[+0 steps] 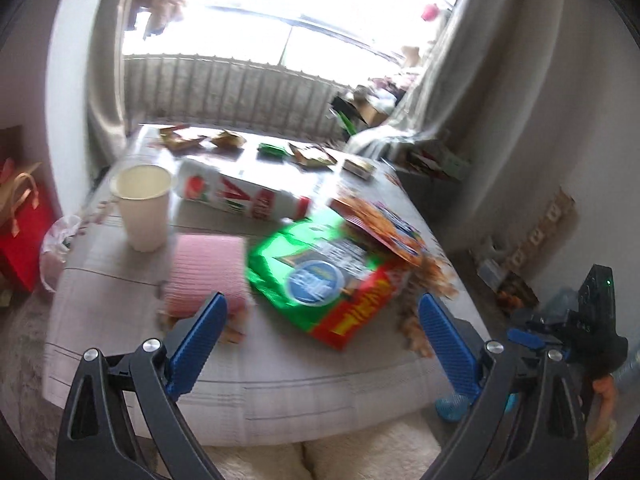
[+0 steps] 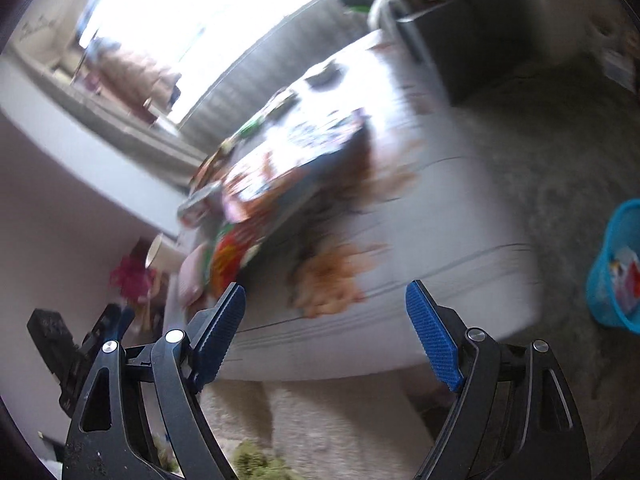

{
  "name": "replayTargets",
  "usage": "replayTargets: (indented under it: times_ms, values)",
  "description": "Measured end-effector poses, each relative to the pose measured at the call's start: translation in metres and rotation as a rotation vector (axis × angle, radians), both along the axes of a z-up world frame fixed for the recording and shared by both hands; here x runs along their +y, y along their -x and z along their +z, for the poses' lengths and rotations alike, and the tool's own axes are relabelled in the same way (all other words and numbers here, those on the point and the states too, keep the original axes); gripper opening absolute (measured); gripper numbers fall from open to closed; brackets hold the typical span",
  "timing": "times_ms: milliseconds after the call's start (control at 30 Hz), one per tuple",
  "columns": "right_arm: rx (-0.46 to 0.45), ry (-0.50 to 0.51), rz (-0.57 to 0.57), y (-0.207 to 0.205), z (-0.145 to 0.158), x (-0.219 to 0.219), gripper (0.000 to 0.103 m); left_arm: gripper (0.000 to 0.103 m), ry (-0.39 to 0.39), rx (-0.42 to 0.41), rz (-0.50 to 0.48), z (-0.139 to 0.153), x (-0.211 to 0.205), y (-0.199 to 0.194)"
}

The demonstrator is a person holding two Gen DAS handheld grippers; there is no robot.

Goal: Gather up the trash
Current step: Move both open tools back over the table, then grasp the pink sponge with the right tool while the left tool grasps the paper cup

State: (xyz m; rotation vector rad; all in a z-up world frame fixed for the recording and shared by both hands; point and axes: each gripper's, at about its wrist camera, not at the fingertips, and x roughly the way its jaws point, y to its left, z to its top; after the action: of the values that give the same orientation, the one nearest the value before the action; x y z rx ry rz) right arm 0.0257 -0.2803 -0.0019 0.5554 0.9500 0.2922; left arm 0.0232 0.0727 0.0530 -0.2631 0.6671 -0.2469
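- A low counter (image 1: 280,392) covered in pale paper carries scattered litter; a green snack bag (image 1: 316,276) lies flat near its front edge.
- The left tool (image 1: 320,344) hangs open and empty, just in front of that bag; the bag's long axis runs diagonally away from it, toward the far left.
- The right tool (image 2: 326,328) is also open and empty, and sits farther from the bag.
- Orange crumbs (image 2: 328,280), probably spilled snacks, lie right of the bag; blur hides detail.
- A blue bin (image 2: 616,268) stands on the floor, well right of the bag.
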Motion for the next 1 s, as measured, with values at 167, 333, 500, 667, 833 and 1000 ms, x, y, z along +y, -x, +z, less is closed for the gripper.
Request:
replayTargets:
  times_ms: [167, 333, 500, 667, 833, 1000]
  values:
    - [0.024, 0.006, 0.113, -0.011, -0.002, 0.05, 0.079, 0.094, 0.016, -0.011, 0.074, -0.011, 0.032, -0.004]
    - [0.001, 0.009, 0.252, -0.017, 0.008, 0.1, 0.079, 0.094, 0.033, 0.006, 0.125, -0.024, 0.056, -0.009]
    - [-0.046, 0.055, 0.411, -0.031, 0.027, 0.159, 0.079, 0.094, 0.057, 0.013, 0.2, -0.03, 0.088, -0.02]
    - [-0.07, 0.15, 0.502, -0.047, 0.036, 0.211, 0.079, 0.094, 0.068, -0.014, 0.238, -0.029, 0.113, -0.045]
    - [-0.068, 0.228, 0.533, -0.061, 0.031, 0.246, 0.079, 0.094, 0.055, -0.024, 0.247, -0.031, 0.128, -0.085]
    - [-0.058, 0.223, 0.511, -0.075, 0.022, 0.257, 0.079, 0.094, -0.055, -0.001, 0.206, -0.041, 0.123, -0.122]
